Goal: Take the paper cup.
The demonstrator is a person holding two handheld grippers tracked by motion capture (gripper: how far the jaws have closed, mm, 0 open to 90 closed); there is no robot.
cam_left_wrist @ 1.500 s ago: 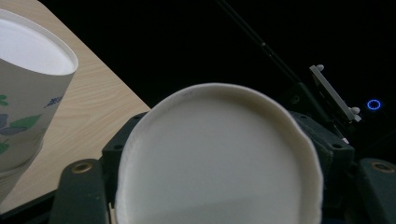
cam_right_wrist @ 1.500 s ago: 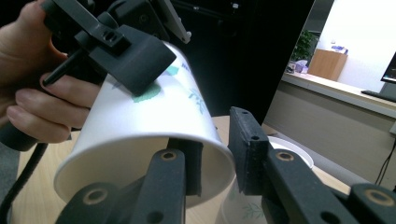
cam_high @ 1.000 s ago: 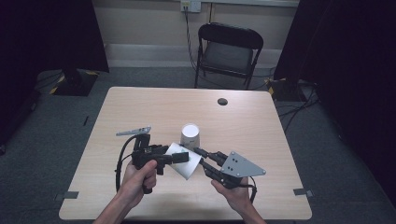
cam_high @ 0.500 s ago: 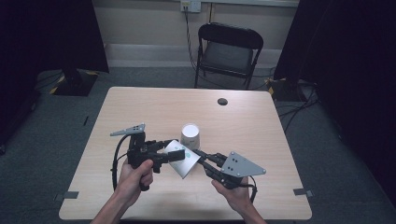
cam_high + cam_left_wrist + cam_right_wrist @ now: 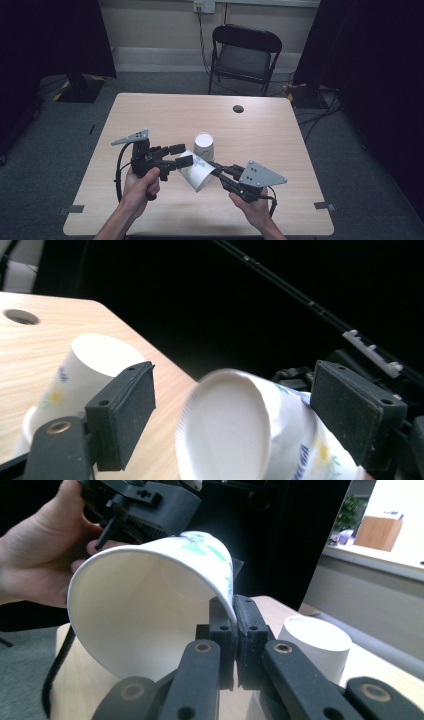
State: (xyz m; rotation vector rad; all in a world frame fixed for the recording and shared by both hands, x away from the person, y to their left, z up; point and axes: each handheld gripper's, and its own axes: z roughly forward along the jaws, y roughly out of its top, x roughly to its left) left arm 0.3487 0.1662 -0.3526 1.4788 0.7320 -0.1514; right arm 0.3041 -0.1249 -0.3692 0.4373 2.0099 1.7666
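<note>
Black tongs [image 5: 181,155], grey three-cornered plates, black cables

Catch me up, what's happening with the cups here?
A person works two handheld grippers at the table. The right gripper has its jaws pinched on the rim wall of a paper cup, holding it tilted on its side. The left gripper straddles that cup's base; its jaws have just been opening and stand clear. A second cup sits upside down behind them.
</note>
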